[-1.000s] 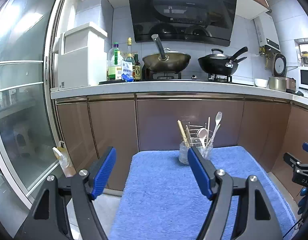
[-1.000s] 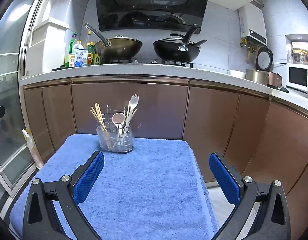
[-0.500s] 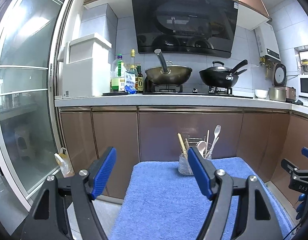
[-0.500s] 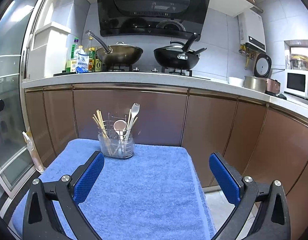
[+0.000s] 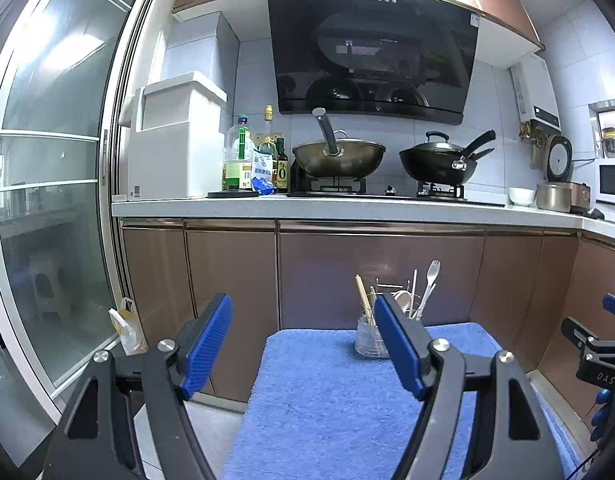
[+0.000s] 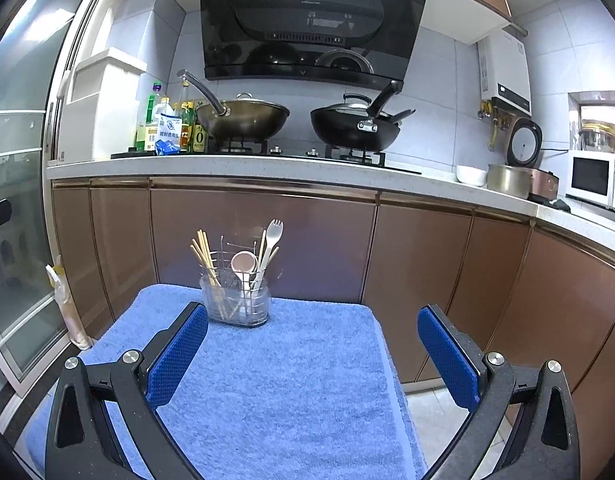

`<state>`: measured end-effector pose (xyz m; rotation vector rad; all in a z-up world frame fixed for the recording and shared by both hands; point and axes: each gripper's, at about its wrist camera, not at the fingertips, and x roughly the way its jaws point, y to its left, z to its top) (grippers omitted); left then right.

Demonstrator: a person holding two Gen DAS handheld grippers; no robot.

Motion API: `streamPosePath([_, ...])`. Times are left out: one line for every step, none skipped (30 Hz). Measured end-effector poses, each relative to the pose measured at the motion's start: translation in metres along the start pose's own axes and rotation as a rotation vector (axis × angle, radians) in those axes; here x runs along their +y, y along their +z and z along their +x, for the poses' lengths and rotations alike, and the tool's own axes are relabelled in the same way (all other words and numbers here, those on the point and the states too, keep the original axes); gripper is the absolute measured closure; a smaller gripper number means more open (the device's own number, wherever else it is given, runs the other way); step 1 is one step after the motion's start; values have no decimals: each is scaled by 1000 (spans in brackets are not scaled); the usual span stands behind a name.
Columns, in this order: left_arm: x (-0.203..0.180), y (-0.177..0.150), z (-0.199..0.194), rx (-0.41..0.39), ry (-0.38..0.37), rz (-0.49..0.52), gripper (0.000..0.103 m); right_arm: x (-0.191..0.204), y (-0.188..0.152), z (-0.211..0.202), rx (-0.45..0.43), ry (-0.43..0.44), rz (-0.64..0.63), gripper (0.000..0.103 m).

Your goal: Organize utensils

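Utensils stand together in a clear plastic holder with a wire rack inside (image 6: 236,300), which sits at the far edge of a blue terry towel (image 6: 291,380), in front of the brown cabinet doors (image 6: 263,240); it seems the holder is placed there so that everything stays upright and easy to reach from the near side. From left to right it contains a bundle of pale wooden chopsticks (image 6: 205,256) leaning to the left, a pinkish round spoon (image 6: 244,263) in the middle, and a cream plastic fork (image 6: 272,236) rising highest on the right. The left gripper (image 5: 303,344) is wide open and holds nothing; its blue pad (image 5: 395,344) covers part of the holder in the left wrist view. The right gripper (image 6: 313,356) is also spread wide and empty, well back from the holder, over the bare towel. No loose utensil is visible on the towel, so probably the sorting is finished or nearly so. Further back, on the white counter (image 6: 267,170), there are oil bottles (image 6: 159,128), a bronze wok (image 6: 243,120) and a black lidded pan (image 6: 355,128), all well apart from the work place and not in the way.
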<state>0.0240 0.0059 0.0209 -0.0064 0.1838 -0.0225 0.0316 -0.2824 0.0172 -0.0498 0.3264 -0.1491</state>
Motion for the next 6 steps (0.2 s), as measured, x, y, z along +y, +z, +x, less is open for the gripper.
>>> streamPosePath([1,1,-1,-1,-1,-4,31,0,1,-1,-4,0,0,0])
streamPosePath([2,2,-1,-2,-1,-8,31,1,2,-2,-9,1,0,0])
streamPosePath([3,3,-1,-3,-1,-12,31,1,4,-3,-15,1,0,0])
streamPosePath([4,4,-1,-3,-3,-16,31,1,6,-5,-20,0,-1,0])
streamPosePath([5,4,-2,-4,-3,-18,31,1,8,-5,-24,-1,-3,0])
streamPosePath([5,5,-2,-5,-2,-20,31,2,9,-6,-29,-1,-5,0])
